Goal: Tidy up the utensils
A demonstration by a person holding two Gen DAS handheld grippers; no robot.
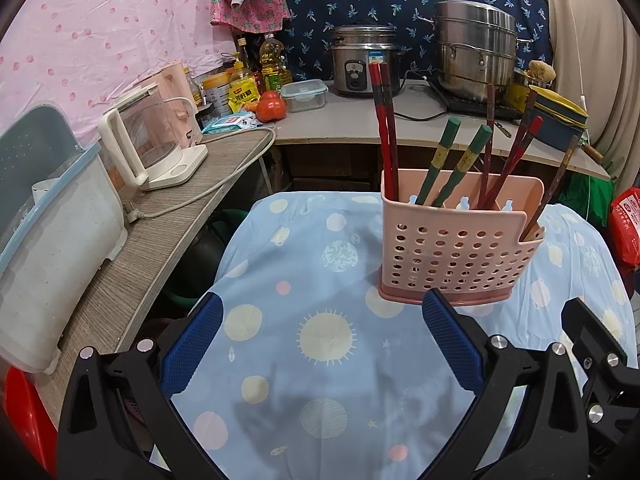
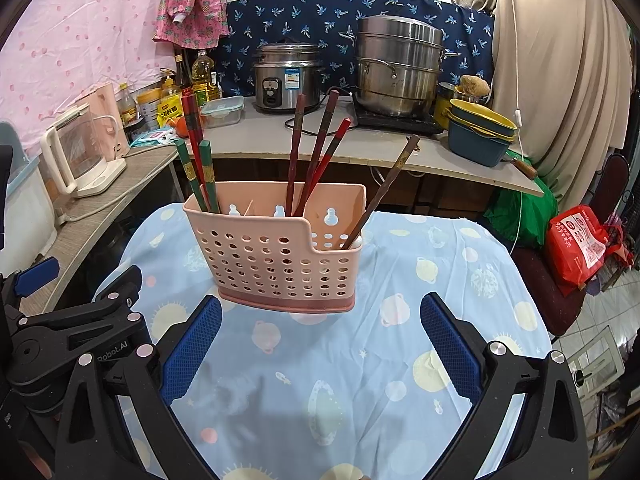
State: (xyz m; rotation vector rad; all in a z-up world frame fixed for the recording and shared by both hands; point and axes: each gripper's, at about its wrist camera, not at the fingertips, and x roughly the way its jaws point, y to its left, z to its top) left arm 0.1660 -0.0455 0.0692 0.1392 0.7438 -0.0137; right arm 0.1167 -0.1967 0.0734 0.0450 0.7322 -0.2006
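Note:
A pink perforated utensil holder (image 1: 456,244) stands upright on the blue patterned tablecloth (image 1: 328,264); it also shows in the right wrist view (image 2: 276,252). Several chopsticks stand in it: a red pair (image 1: 385,128) at the left, a green pair (image 1: 452,160), dark red ones (image 1: 516,156) and one brown chopstick (image 2: 384,192) in the low right compartment. My left gripper (image 1: 322,328) is open and empty, just in front and left of the holder. My right gripper (image 2: 320,328) is open and empty, just in front of the holder.
A wooden side counter (image 1: 160,232) at the left holds a kettle (image 1: 148,140) and a white bin (image 1: 52,248). The back counter (image 2: 400,148) holds a rice cooker (image 2: 286,78), a steel steamer pot (image 2: 400,66), bowls (image 2: 480,132), bottles and a tomato (image 1: 270,107). A red bag (image 2: 580,244) sits at the right.

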